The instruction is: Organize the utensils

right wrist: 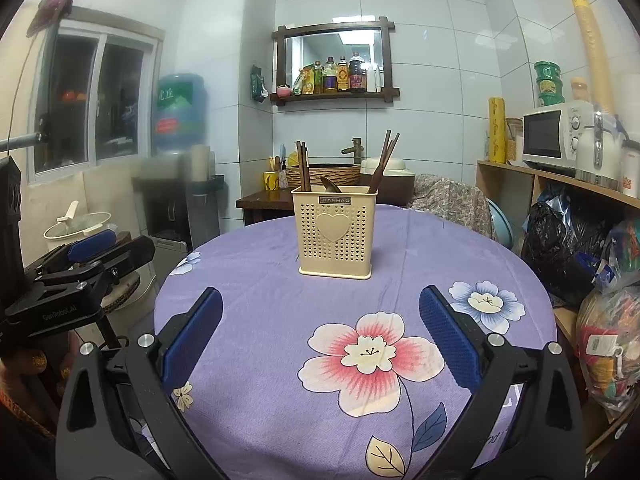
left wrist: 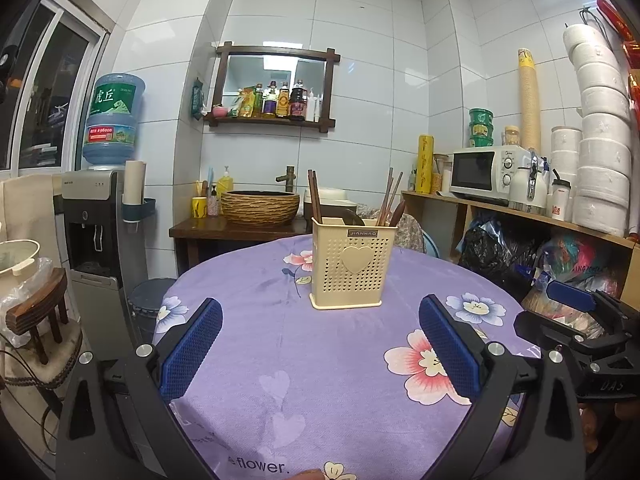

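A cream perforated utensil holder [left wrist: 351, 264] [right wrist: 334, 233] with a heart on its front stands upright near the middle of the round table. Brown chopsticks [left wrist: 314, 197] [right wrist: 303, 166] lean in its left side, more chopsticks [left wrist: 390, 197] [right wrist: 385, 162] in its right side, and a dark spoon [right wrist: 330, 185] pokes out between them. My left gripper [left wrist: 320, 320] hovers open over the near part of the table, nothing between its blue pads. My right gripper [right wrist: 320, 312] is open and empty too, short of the holder. Each gripper shows at the edge of the other's view.
A purple floral cloth [left wrist: 288, 380] [right wrist: 280, 304] covers the table. A water dispenser [left wrist: 96, 224] and a stool [left wrist: 40, 316] stand left. A basin [left wrist: 260, 206] sits behind. A shelf with a microwave [left wrist: 484, 172] [right wrist: 556, 138] and bags [right wrist: 612, 320] lines the right.
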A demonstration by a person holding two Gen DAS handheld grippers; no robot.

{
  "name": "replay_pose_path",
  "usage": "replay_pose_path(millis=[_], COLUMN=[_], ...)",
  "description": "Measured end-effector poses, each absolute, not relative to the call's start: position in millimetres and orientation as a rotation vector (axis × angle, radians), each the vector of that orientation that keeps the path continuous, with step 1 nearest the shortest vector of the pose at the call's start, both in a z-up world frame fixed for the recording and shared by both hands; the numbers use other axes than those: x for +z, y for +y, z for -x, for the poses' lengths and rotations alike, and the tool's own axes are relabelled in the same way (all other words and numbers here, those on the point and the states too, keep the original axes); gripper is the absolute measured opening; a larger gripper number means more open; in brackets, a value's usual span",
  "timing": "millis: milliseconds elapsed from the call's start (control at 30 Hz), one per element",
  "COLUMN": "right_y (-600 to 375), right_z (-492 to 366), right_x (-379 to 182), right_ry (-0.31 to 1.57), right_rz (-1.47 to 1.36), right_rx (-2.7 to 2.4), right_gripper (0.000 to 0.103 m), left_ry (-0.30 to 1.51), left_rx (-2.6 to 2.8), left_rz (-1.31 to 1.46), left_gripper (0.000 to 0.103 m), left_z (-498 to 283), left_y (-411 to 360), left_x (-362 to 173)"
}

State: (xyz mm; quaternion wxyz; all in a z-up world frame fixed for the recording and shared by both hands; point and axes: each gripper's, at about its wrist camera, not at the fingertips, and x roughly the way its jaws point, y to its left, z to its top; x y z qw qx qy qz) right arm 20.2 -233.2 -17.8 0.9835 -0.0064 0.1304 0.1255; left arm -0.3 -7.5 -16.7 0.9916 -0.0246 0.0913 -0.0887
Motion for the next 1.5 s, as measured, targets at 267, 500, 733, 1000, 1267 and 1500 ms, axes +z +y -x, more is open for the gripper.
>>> replay_pose_path(millis=[267,500,733,1000,1267,1500], right_y=[-233.5,-232.5,-232.8,-231.8,-231.6,-231.2], right_z=[-21.1,-21.3,-21.3,-20.7,-20.6,-21.6], right_x=[-19.4,-19.9,-20.3,-23.1,-24.5,-25.2], right_ry=[0.265,0.266,0.268,0.272,0.277,0.283], right_rz=[0.008,0.009,0.008,0.007,0.002,-0.003], right_rx=[0.251,0.251,0.251,0.254,0.256,0.256], right_gripper=[0.097,0.097,0.097,0.097,0.097,0.097], left_ry=[0.184,0.184,0.182,0.182,0.189,0.206], left_rx=[-0.173,-0.17,-0.168,-0.166,-0.171,-0.185], left_rz=[0.048,0.045,0.04,0.04,0.045,0.05], left_gripper=[0.098,0.098,0.098,0.098,0.098,0.098], left_z=[-0.2,0.2,0.7,0.4,-0.5,-2.9], left_y=[-6.7,-5.5,-4.1,-2.2,-0.4,0.8], left_x=[-17.4,-18.2,-17.8,-17.5,-17.5,-18.7])
